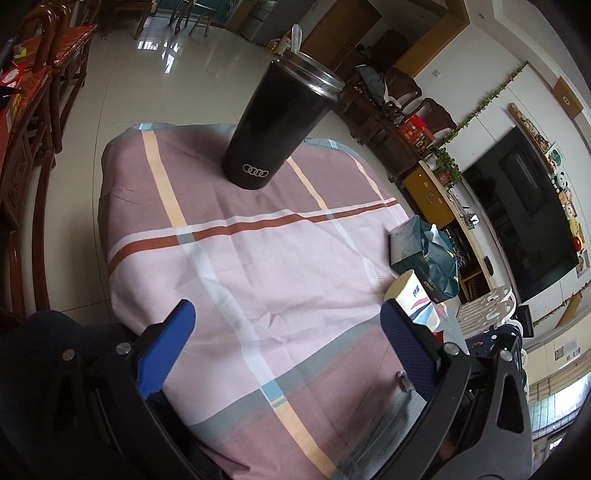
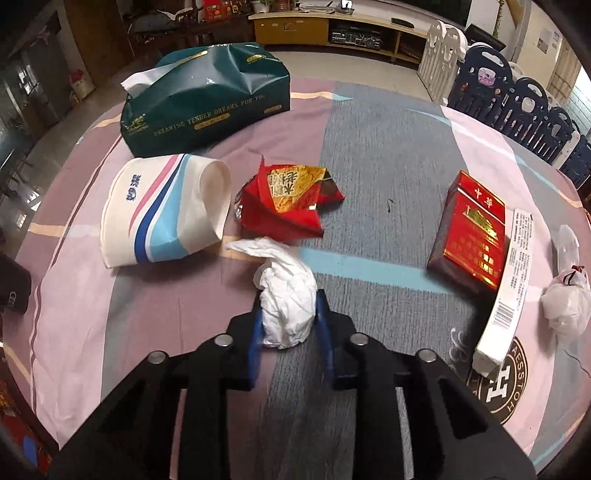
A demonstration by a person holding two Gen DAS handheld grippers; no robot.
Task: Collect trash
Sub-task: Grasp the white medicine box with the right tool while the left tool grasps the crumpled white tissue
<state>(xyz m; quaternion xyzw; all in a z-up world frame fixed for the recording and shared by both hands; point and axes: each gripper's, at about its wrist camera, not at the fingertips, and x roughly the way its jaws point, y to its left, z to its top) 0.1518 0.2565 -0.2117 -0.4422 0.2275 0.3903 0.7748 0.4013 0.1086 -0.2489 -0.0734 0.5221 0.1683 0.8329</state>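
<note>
My right gripper (image 2: 288, 306) is shut on a crumpled white tissue (image 2: 286, 299), held between its blue fingers just above the checked tablecloth (image 2: 388, 155). Beyond it lie a crushed paper cup (image 2: 162, 210) on its side, a torn red and gold wrapper (image 2: 288, 201) and a red cigarette pack (image 2: 471, 236). A small crumpled plastic bag (image 2: 567, 299) lies at the far right. My left gripper (image 1: 288, 314) is open and empty above the cloth (image 1: 240, 258), with the paper cup (image 1: 410, 291) by its right finger.
A black tumbler (image 1: 280, 122) with a spoon stands at the cloth's far edge. A dark green tissue pack (image 2: 207, 99) sits behind the cup. A long white carton (image 2: 506, 291) lies beside the cigarette pack. Wooden chairs (image 1: 40, 92) stand to the left, and a TV cabinet (image 2: 332, 26) stands beyond the table.
</note>
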